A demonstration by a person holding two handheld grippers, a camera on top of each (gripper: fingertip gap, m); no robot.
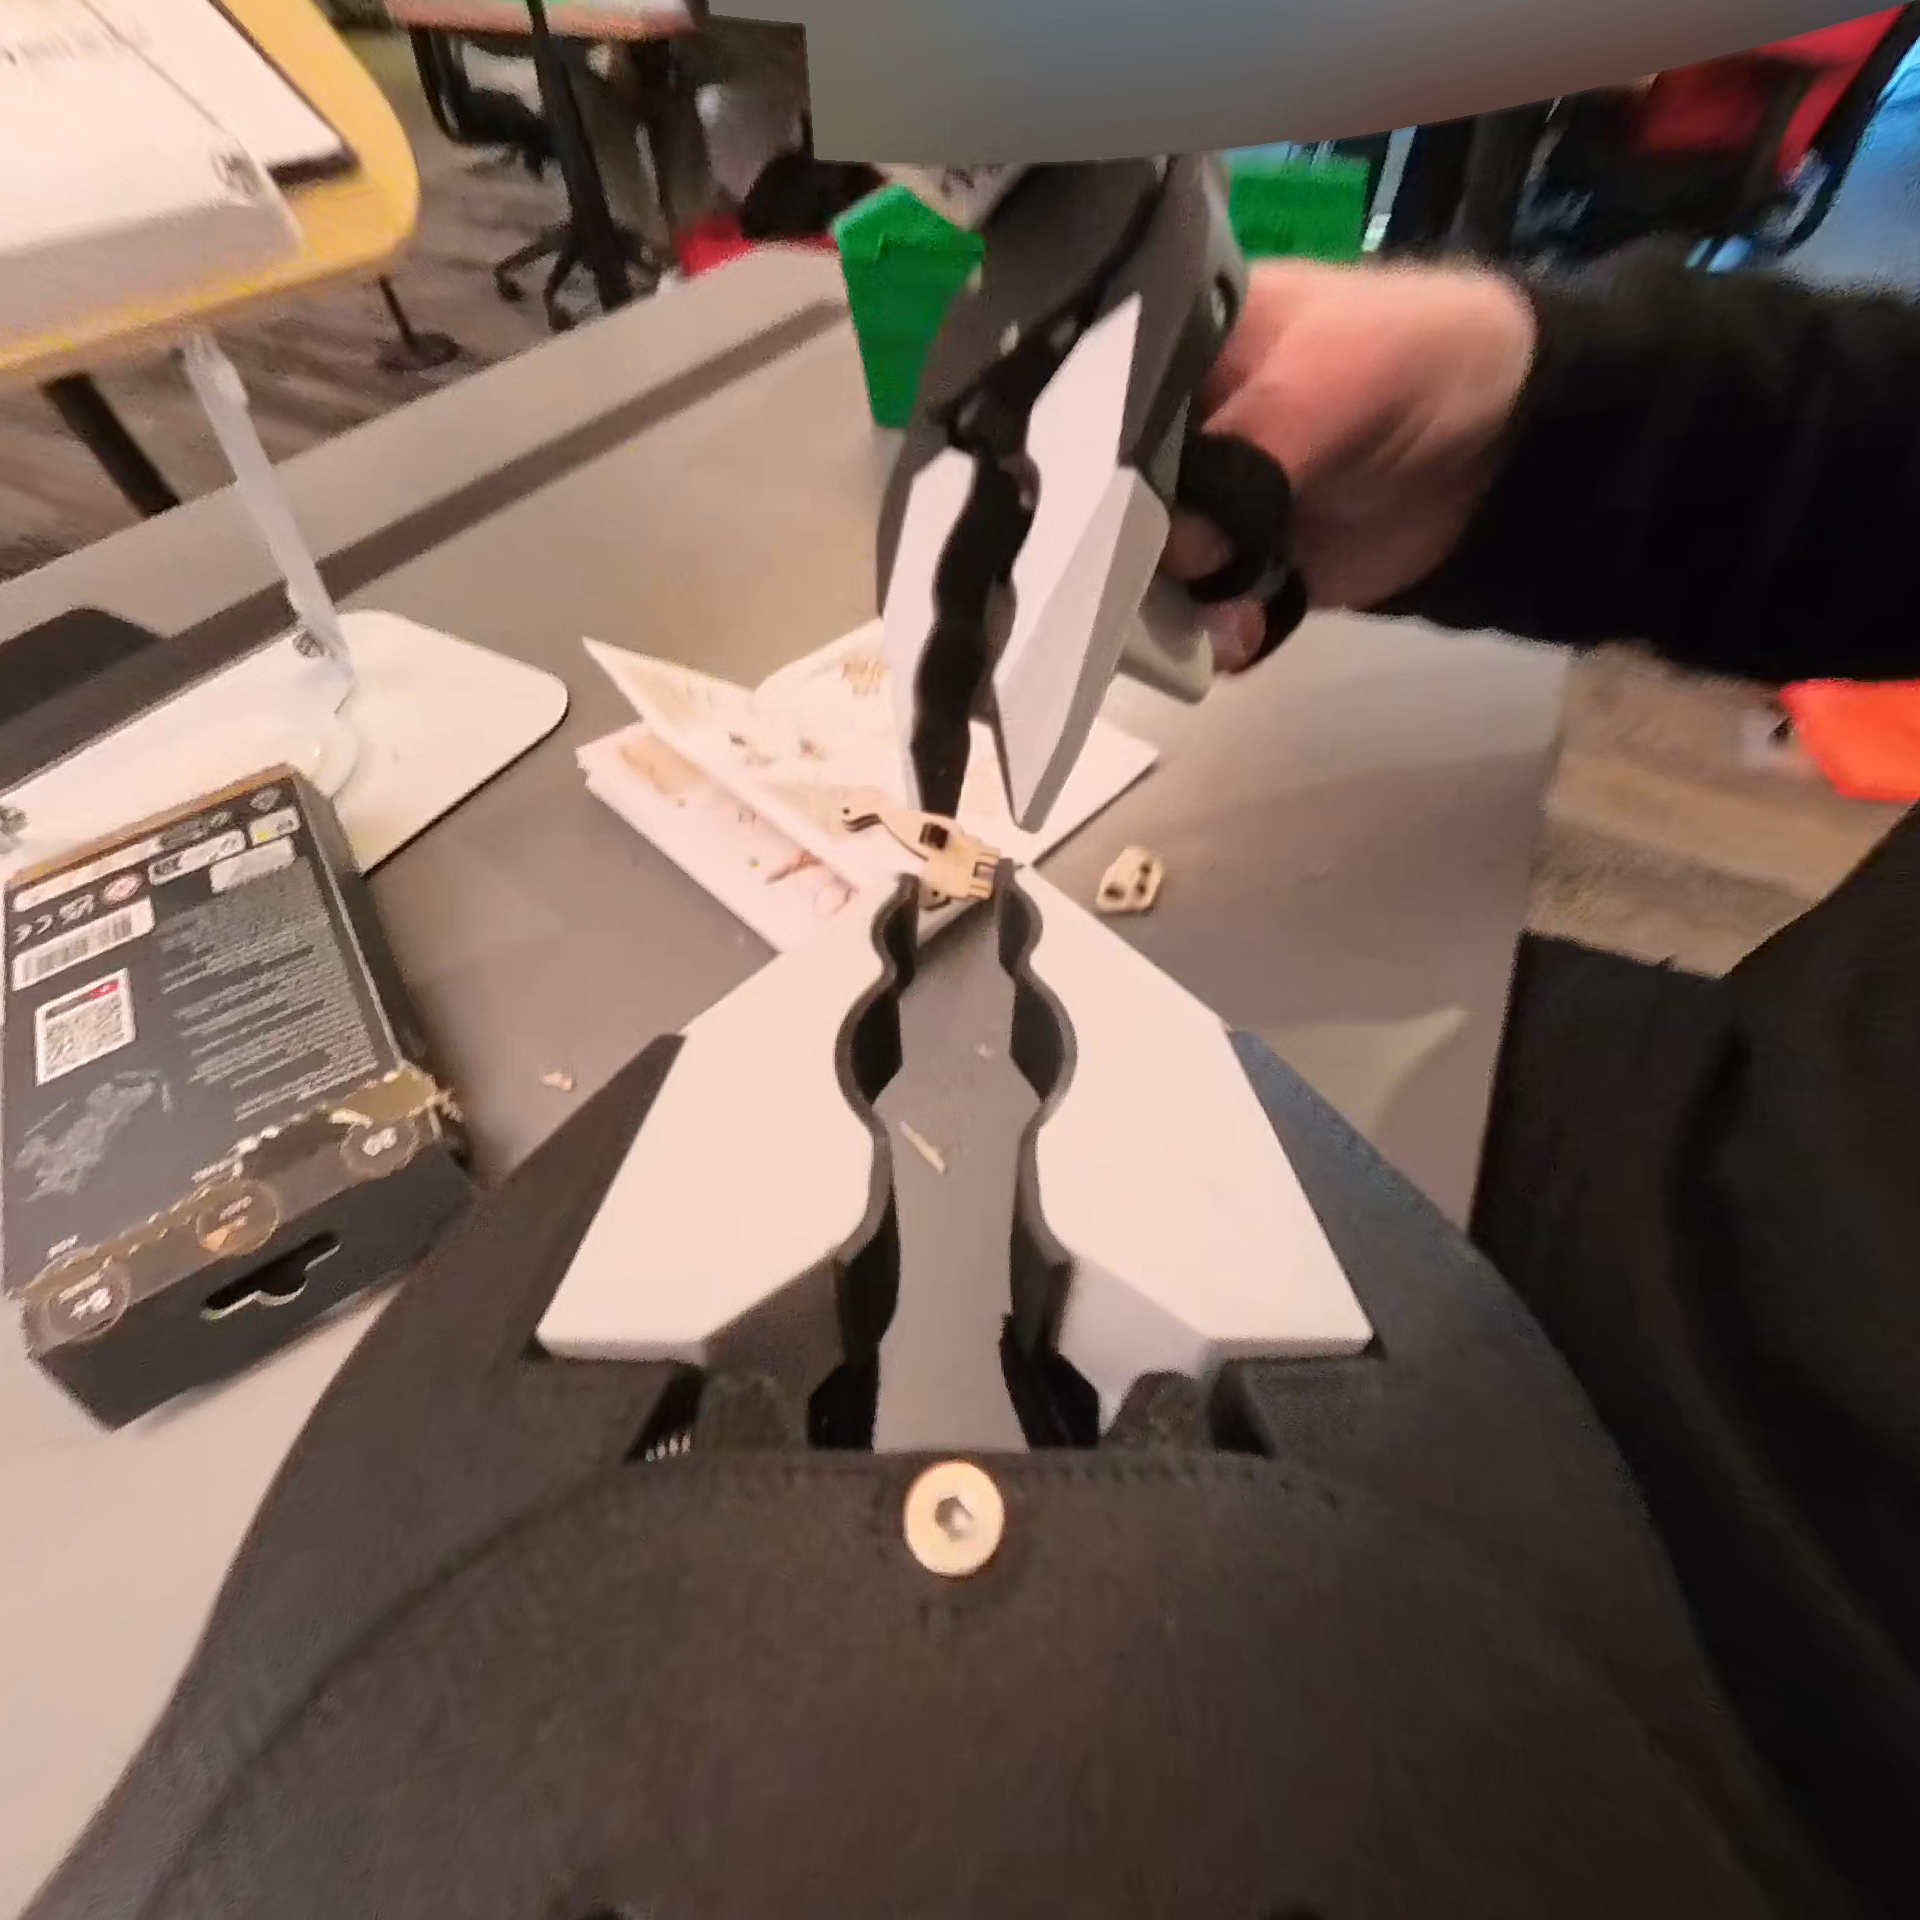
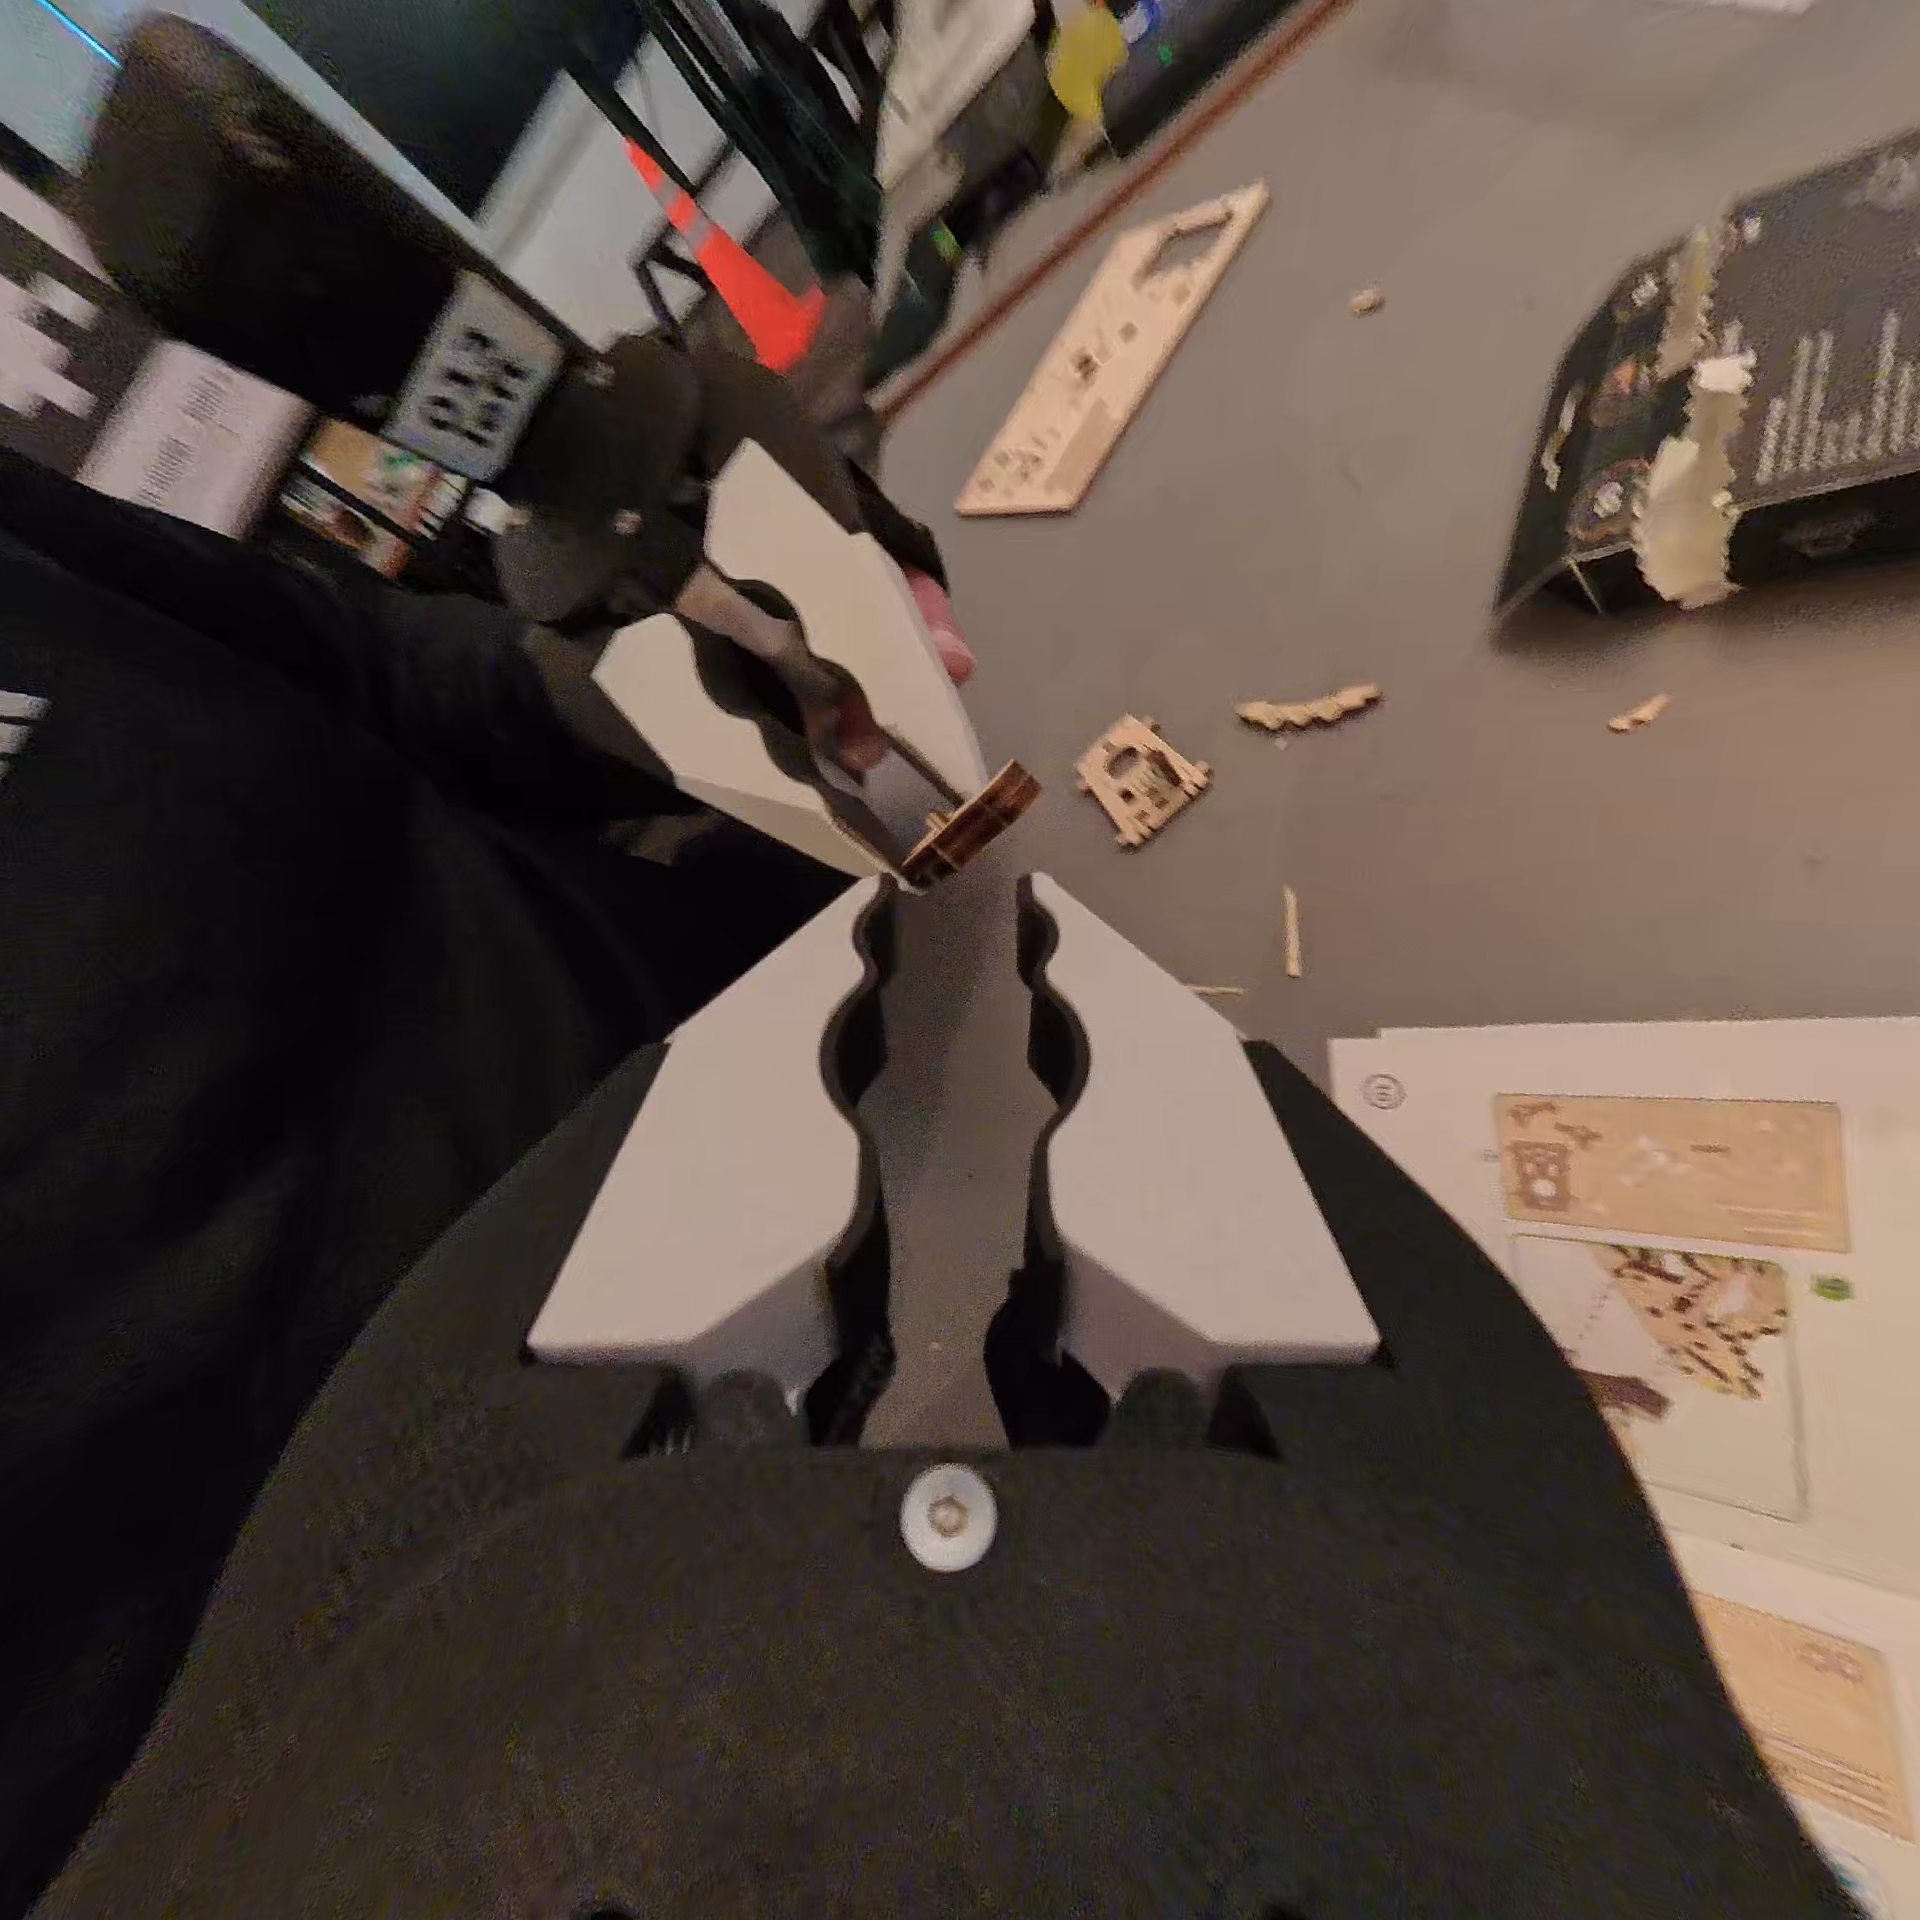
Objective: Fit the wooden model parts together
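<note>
**Both grippers at wooden assembly**

Left gripper [image 1: 951, 894] pinching small wooden assembly [image 1: 951, 847] at fingertips, above grey table [image 1: 644, 540]. Right gripper [image 2: 956, 883] spread, tips just beside assembly [image 2: 971, 821]. Instruction booklet [image 1: 727, 790] beyond at 12 o'clock. Loose wooden part [image 1: 1130, 880] at 2 o'clock. Black box [image 1: 197, 1049] at 9 o'clock.
</note>
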